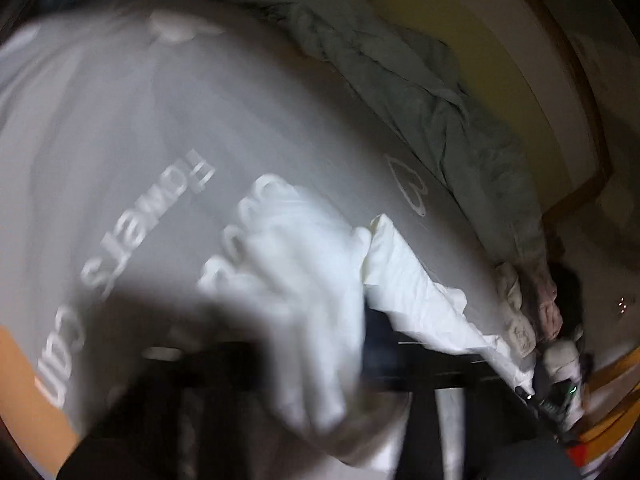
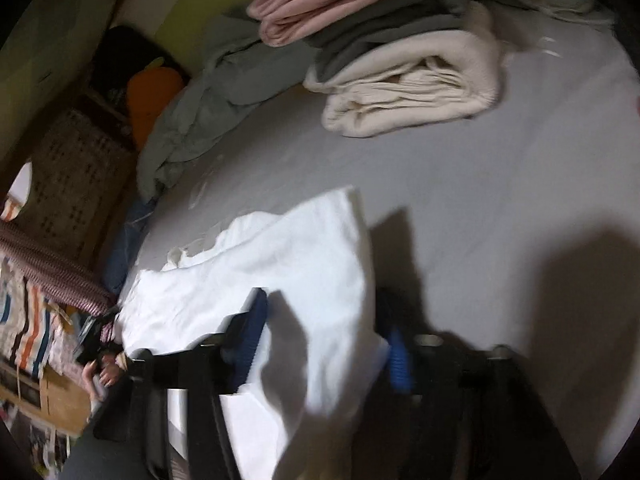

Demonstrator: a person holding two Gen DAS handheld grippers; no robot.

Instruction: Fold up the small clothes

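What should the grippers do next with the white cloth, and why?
Probably lay the white cloth flat on the grey sheet and smooth it. It is bunched and draped over the right hand-held gripper, whose blue fingers stand on either side of it. The left hand-held gripper view is blurred, with cloth bunched in front, so a neat fold likely needs it spread first.

white garment, grey sheet, pink towel

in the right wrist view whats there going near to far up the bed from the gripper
hand-held gripper with its blue fingers either side of the white garment → bare grey sheet → folded cream blanket → grey folded piece → pink folded cloth at the top
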